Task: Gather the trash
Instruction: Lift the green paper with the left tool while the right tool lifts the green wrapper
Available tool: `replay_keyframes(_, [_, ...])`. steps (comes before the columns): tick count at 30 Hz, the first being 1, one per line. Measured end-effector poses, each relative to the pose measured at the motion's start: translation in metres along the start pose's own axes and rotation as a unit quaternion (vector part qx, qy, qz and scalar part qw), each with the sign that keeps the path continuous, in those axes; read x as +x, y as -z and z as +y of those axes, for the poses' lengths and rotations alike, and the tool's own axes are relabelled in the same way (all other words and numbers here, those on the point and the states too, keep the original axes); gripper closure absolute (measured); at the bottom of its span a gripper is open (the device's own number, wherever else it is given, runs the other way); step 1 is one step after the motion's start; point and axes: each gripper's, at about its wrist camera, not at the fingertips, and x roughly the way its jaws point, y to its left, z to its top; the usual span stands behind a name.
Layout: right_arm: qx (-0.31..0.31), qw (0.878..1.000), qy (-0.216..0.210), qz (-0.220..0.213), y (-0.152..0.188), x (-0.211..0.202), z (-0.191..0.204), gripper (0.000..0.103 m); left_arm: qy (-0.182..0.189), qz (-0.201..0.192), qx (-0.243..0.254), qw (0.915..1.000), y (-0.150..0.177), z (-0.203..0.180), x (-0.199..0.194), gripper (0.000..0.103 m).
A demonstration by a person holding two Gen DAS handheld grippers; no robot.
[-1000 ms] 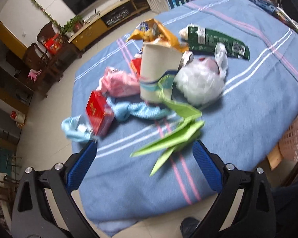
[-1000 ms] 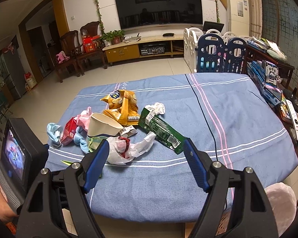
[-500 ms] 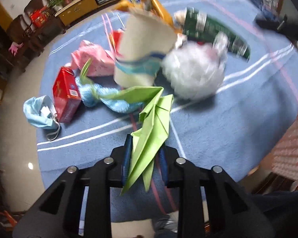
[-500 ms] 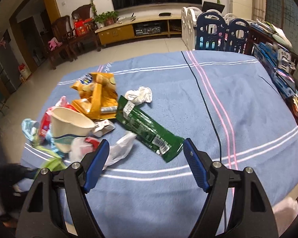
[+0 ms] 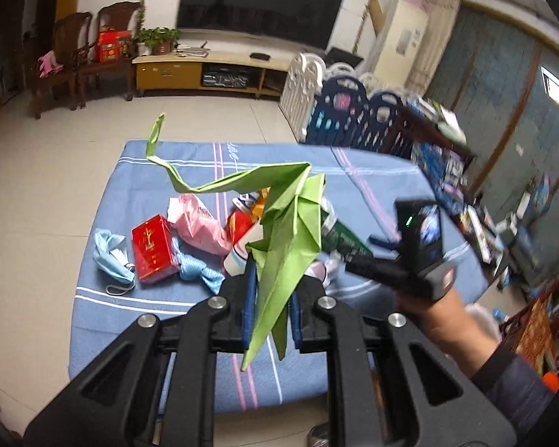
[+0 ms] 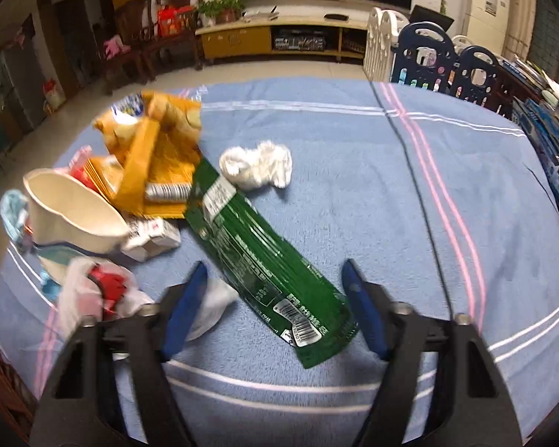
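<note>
Left wrist view: left gripper [image 5: 270,307] jaws closing, clamped on green paper [image 5: 290,238], lifted. Right gripper [image 6: 274,301] jaws closing around the green wrapper [image 6: 257,253] at 12 o'clock, not touching. Most trash remains on the bench [image 6: 391,186].

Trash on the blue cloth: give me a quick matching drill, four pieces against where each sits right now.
Things:
1. green folded paper
2. green wrapper
3. white crumpled tissue
4. red box

Places:
A. lying on the cloth between the closing jaws of the right tool, not yet pinched
B. beside the light blue face mask, near the cloth's left edge
C. clamped in the left tool, lifted off the cloth
D. on the cloth just past the far end of the green wrapper

Pairs: 1-C, 2-A, 3-D, 4-B
</note>
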Motion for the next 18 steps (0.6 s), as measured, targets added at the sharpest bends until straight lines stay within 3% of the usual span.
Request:
replay_keyframes(3, [0.014,1.0,-0.002,0.025,0.003,0.008,-0.004,0.075,0.002,0.007,-0.024,0.9997,-0.001,0.007,0.002,0.087])
replay_keyframes(6, [0.024,0.999,-0.013,0.02,-0.004,-0.008,-0.007,0.087,-0.005,0.014,-0.034,0.9993,0.001,0.011,0.005,0.087])
replay_keyframes(12, [0.046,0.996,-0.04,-0.061,-0.018,-0.093,-0.005,0.087,-0.006,0.011,-0.045,0.9989,0.001,0.014,0.002,0.087])
replay_keyframes(18, [0.05,0.987,-0.079,-0.132,0.009,-0.183,0.027,0.087,-0.009,0.012,-0.057,0.9983,0.002,0.016,0.001,0.087])
